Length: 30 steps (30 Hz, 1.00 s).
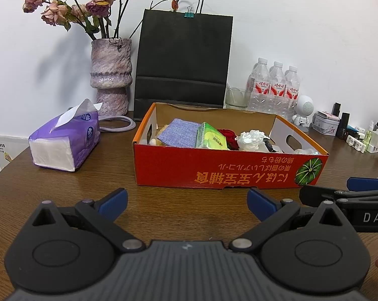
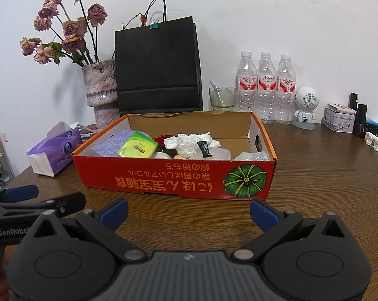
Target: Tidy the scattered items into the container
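A red cardboard box [image 1: 214,173] [image 2: 164,178] stands on the brown wooden table. Inside lie a blue-grey cloth [image 1: 179,131] [image 2: 111,143], a green tissue pack [image 1: 211,139] [image 2: 137,148], a red flower [image 1: 229,135], crumpled white paper [image 1: 251,138] [image 2: 186,140], a black sachet [image 2: 205,149] and several other small items. My left gripper [image 1: 187,204] is open and empty, low over the table in front of the box. My right gripper [image 2: 189,213] is open and empty, in front of the box too. Each gripper shows at the edge of the other's view.
A purple tissue pack [image 1: 66,143] [image 2: 54,150] lies left of the box. Behind stand a vase of dried roses [image 1: 111,75], a black paper bag [image 1: 184,60], a glass [image 2: 221,97], three water bottles [image 2: 265,87], a white robot figure [image 2: 305,107] and small clutter at far right.
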Available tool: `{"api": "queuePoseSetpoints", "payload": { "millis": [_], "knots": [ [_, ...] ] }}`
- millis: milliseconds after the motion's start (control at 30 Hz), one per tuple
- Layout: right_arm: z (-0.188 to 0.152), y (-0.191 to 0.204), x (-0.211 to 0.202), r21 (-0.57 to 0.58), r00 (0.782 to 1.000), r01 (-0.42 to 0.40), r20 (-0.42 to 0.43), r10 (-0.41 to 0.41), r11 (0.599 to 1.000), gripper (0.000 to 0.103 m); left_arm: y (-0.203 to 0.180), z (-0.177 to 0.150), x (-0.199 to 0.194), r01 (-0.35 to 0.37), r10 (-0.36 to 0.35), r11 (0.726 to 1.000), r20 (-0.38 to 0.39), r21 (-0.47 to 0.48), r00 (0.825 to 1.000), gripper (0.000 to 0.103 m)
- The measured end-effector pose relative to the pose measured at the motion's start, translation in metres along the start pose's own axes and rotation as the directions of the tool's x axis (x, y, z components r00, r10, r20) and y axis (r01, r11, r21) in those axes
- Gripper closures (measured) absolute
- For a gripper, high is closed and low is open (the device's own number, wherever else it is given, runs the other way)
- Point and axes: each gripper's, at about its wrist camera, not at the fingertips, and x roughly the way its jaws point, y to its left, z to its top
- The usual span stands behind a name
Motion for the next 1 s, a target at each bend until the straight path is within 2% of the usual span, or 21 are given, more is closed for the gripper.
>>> {"api": "queuePoseSetpoints", "payload": {
  "millis": [1000],
  "knots": [
    [0.0002, -0.0007, 0.0004, 0.000, 1.000, 0.003, -0.001, -0.003, 1.000, 0.000, 0.0004, -0.0027, 0.0006, 0.005, -0.005, 1.000, -0.001, -0.012, 1.000, 0.000]
  ]
}}
